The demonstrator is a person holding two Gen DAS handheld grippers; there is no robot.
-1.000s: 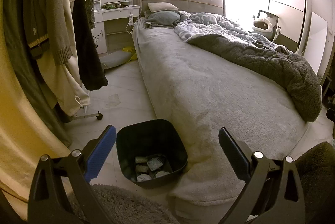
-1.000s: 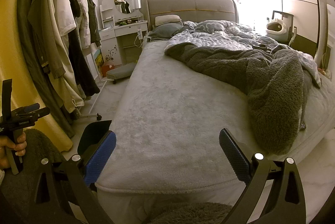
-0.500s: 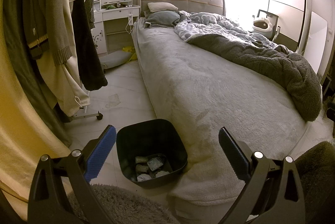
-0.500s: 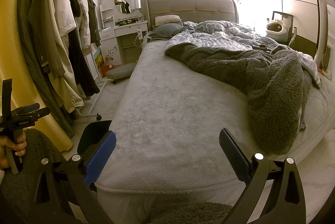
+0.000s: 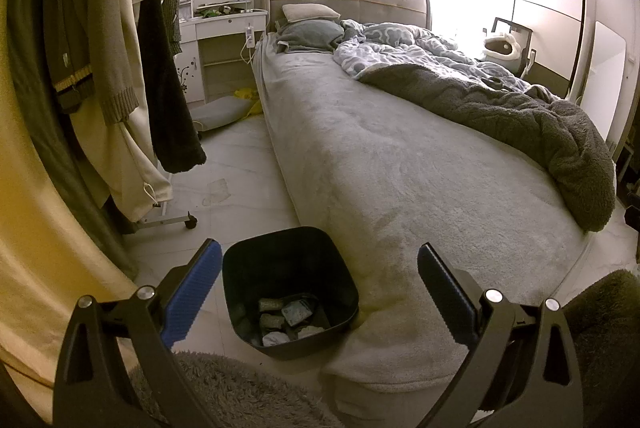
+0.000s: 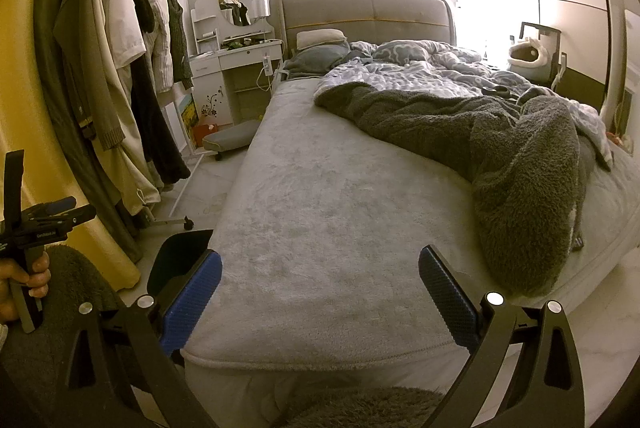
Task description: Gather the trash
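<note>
A black trash bin [image 5: 336, 268] stands on the tiled floor at the near left corner of the bed [image 5: 400, 164]. Several crumpled wrappers and scraps [image 5: 286, 320] lie in its bottom. My left gripper [image 5: 318, 292] is open and empty, held above and behind the bin. My right gripper [image 6: 318, 294] is open and empty over the foot of the bed [image 6: 320, 220]. The bin's rim [image 6: 176, 256] shows at the lower left of the right wrist view. The left hand-held gripper body [image 6: 40, 224] shows at its far left.
A clothes rack with hanging coats [image 5: 120, 68] on wheels stands left of the bin. A dark fleece blanket [image 6: 500, 156] lies rumpled on the bed's right side. A white dressing table [image 5: 224, 28] stands by the headboard. A floor stain [image 5: 218, 188] marks the aisle.
</note>
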